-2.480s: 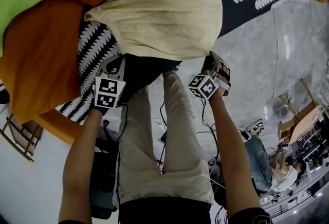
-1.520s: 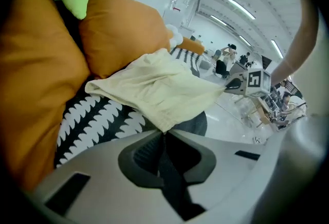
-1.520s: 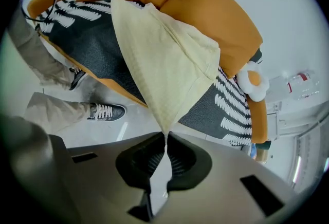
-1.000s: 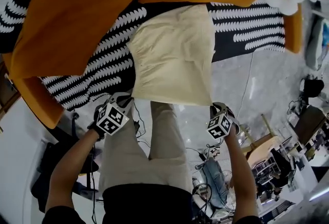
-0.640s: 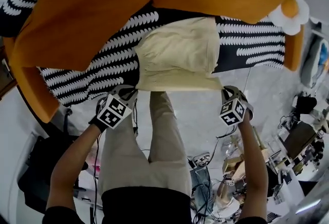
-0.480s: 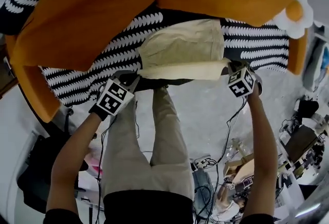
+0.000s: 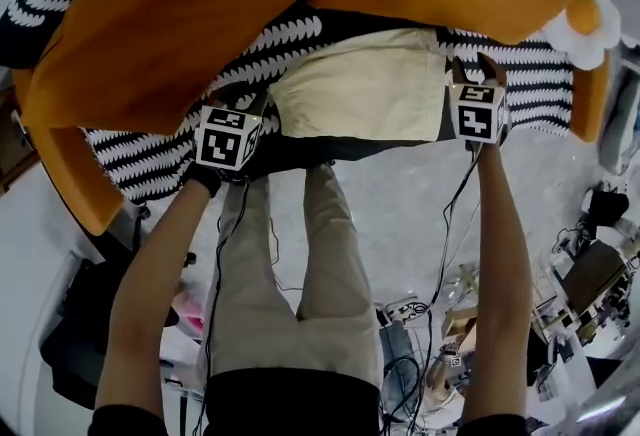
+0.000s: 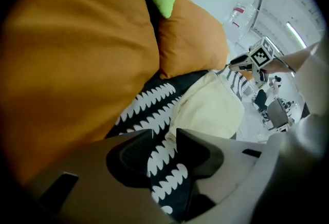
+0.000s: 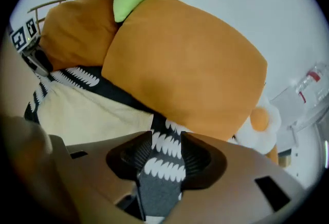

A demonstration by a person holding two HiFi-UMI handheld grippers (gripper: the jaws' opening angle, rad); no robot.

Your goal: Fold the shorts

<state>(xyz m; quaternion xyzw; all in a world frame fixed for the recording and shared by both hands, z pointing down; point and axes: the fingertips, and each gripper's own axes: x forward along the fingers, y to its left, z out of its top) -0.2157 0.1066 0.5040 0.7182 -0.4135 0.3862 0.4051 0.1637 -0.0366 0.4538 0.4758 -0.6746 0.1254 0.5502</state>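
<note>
Left gripper [image 8: 164, 138]: jaws just opening, spread, only black-and-white scallop-patterned sofa cover [image 7: 160, 159] showing between them. Folded cream cotton shorts [image 7: 365, 94] lie flat on that cover, before orange fabric cushions [image 7: 150, 14]. Right gripper [image 9: 166, 138]: likewise just opening, spread, nothing pinched. We'd lift both straight off, without dragging fold. We read no brand, no writing.

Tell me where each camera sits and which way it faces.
Head view: on the person's head, facing steeply down at the shorts on the sofa; shows both arms, legs, left gripper and right gripper.
Left gripper view: on the left gripper, facing along its jaws, which have just been opening with nothing between, toward the orange cushions; right gripper shows beyond.
Right gripper view: on the right gripper, jaws likewise just been opening, empty; left gripper at the left edge.
Shared: all see the shorts.
</note>
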